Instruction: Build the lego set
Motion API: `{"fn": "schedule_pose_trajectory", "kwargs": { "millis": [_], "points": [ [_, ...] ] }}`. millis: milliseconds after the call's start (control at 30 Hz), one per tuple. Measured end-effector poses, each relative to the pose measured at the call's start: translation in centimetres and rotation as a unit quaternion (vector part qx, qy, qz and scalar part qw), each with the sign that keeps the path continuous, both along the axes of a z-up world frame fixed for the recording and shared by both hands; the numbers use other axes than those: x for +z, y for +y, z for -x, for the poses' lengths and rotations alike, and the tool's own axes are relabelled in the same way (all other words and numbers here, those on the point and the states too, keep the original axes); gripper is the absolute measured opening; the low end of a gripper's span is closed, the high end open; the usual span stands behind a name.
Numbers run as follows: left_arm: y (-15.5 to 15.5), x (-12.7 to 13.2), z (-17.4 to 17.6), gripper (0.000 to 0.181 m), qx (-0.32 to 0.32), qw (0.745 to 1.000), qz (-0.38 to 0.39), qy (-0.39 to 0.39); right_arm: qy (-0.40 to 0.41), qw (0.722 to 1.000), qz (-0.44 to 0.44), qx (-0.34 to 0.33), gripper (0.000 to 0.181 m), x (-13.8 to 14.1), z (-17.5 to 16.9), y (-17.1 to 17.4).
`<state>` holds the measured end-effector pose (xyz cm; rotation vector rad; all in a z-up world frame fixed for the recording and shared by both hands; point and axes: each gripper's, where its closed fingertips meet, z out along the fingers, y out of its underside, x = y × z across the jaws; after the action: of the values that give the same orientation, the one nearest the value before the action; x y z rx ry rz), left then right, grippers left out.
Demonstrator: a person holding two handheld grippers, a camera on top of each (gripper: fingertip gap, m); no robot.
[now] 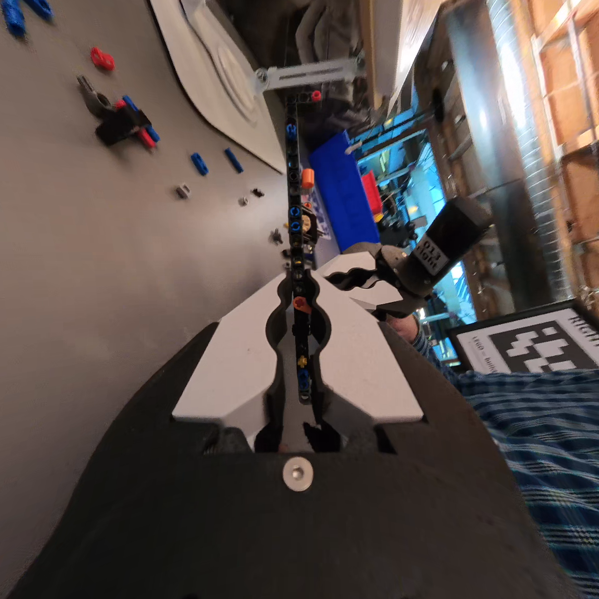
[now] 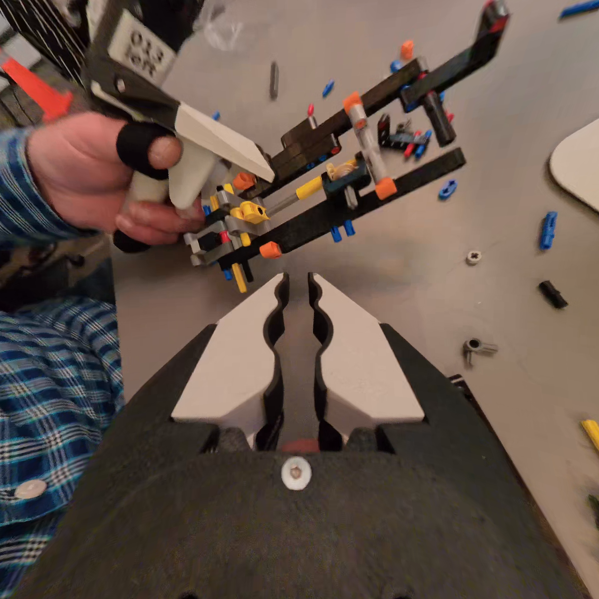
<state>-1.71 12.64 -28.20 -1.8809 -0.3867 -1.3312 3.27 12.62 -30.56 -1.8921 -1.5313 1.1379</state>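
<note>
Jaws of the left gripper (image 1: 299, 278) are clamped on the lego frame (image 1: 295, 207), a long black beam assembly seen edge-on, running from the lower centre of the left wrist view up toward the top centre. Jaws of the right gripper (image 2: 298, 278) stand slightly parted with nothing between them, and bare grey table (image 2: 405, 291) shows through the gap. In the right wrist view the frame occupies the upper centre, held above the table and tilted up to the right; two black beams run side by side, joined by grey axles with orange bushes and by yellow, blue and red pins. A hand (image 2: 97, 181) at left centre holds the left gripper's handle. Loose parts lie on the table at right: a blue pin (image 2: 547, 230), a black connector (image 2: 552, 294) and a grey connector (image 2: 476, 348). A plaid sleeve (image 2: 48, 389) fills the lower left.
</note>
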Motion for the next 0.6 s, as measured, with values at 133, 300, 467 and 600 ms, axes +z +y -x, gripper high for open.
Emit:
{"fn": "schedule_pose_trajectory", "kwargs": {
  "millis": [133, 300, 467, 600],
  "points": [
    [0.4, 2.6, 1.0, 0.005, 0.036, 0.996, -0.041, -0.064, 0.046, 0.997, 0.049, -0.032, 0.015, 2.2, 0.4, 0.7],
    [0.5, 4.3, 0.8, 0.005, 0.055, 0.992, -0.069, -0.091, 0.136, 0.974, 0.166, -0.07, 0.025, 5.3, 1.2, 0.6],
    [0.4, 5.9, 0.0, 0.005, 0.066, 0.988, -0.105, -0.087, 0.215, 0.939, 0.251, -0.095, 0.024, 7.5, 0.9, 1.3],
    [0.2, 7.0, -0.9, 0.006, 0.063, 0.986, -0.124, -0.09, 0.252, 0.92, 0.287, -0.088, 0.02, 8.8, 0.9, 1.1]
  ]
}}
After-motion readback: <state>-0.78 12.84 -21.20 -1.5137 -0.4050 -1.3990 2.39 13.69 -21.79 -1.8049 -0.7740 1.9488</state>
